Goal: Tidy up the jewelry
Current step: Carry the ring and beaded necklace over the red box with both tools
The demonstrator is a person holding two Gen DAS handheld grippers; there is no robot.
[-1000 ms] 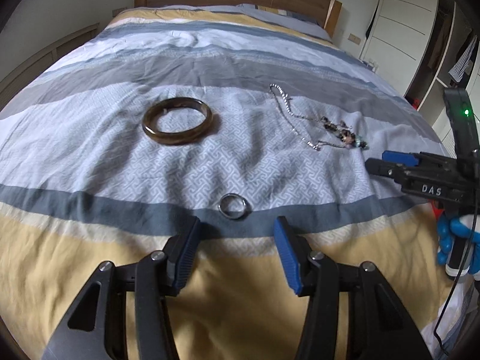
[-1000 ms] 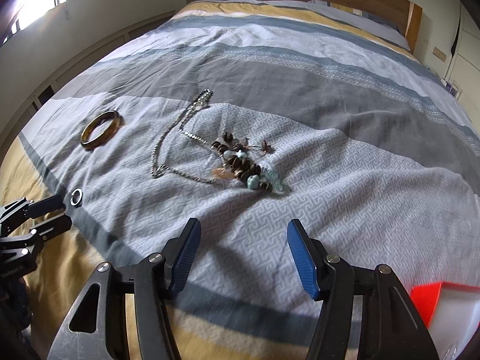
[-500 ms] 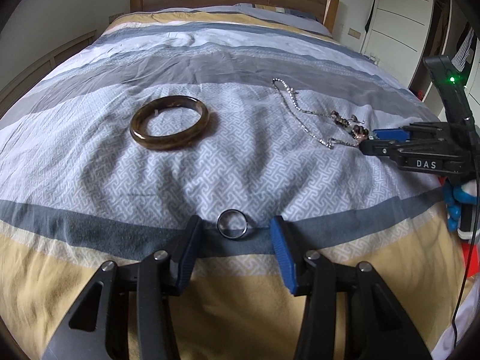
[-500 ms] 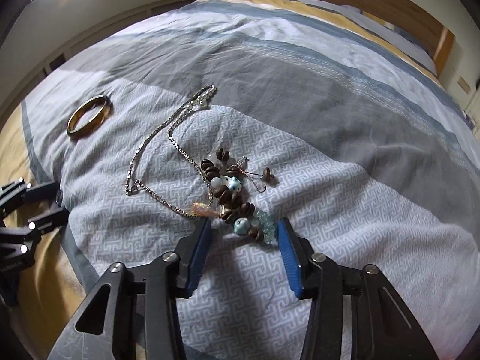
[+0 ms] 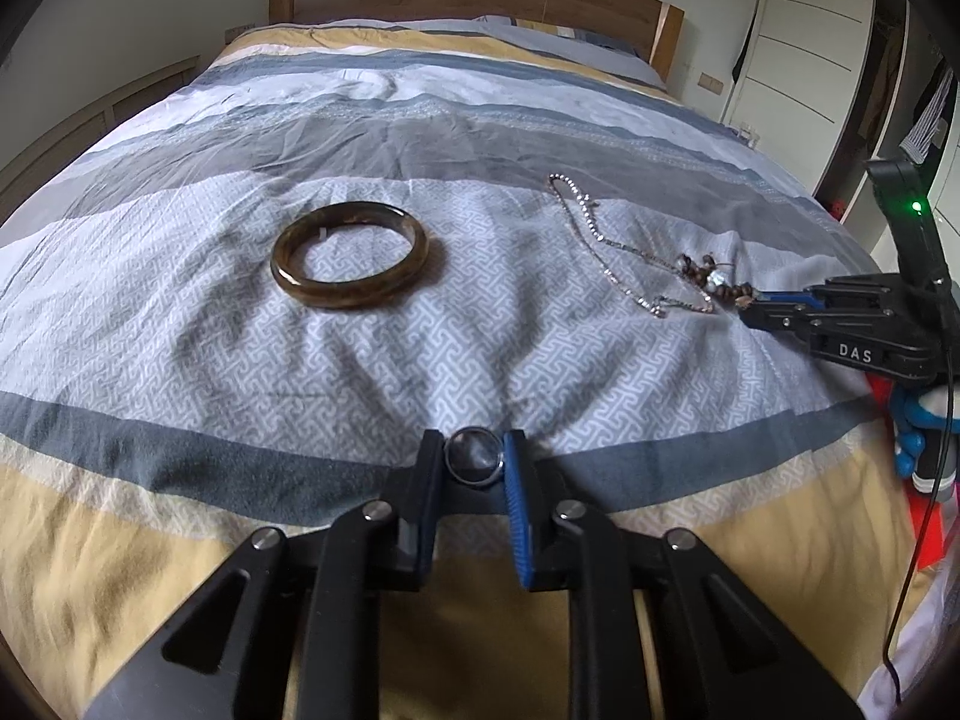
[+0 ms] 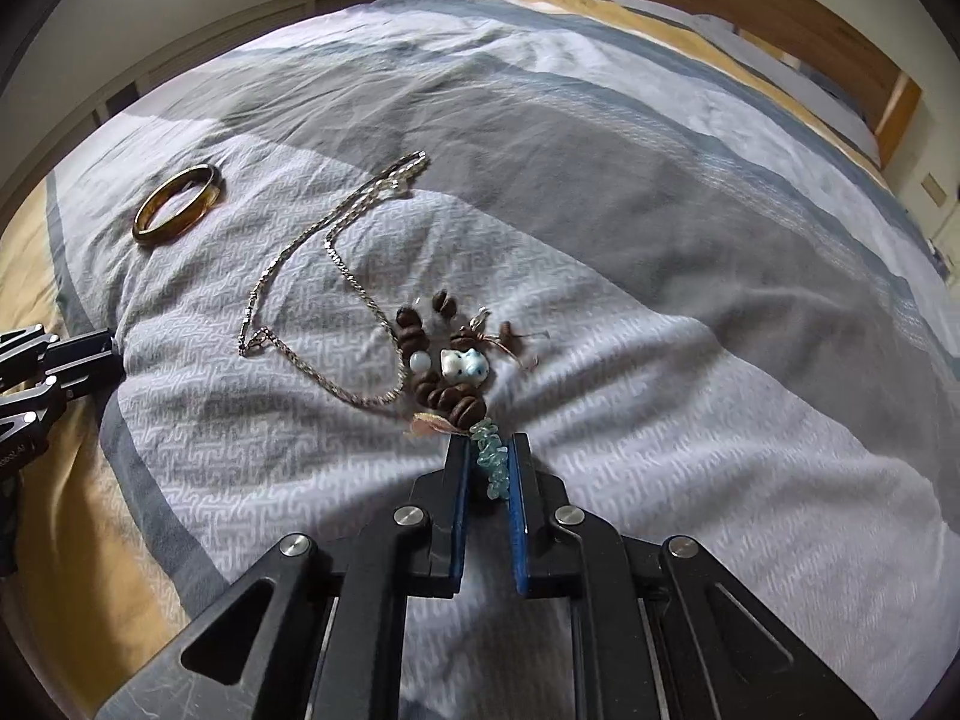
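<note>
The left gripper (image 5: 476, 463) has just been closing, and its two blue pads now squeeze a small silver ring (image 5: 474, 463) from both sides. The ring lies on the bed (image 5: 420, 138), on a dark grey stripe of the cover. The right gripper (image 6: 489, 471) has just been closing too. It pinches the pale blue end of a bead bracelet (image 6: 456, 378) that lies on the cover. A thin silver chain (image 6: 312, 276) lies just beside the beads and touches them. A brown bangle (image 5: 350, 261) lies flat, well apart from the ring.
</note>
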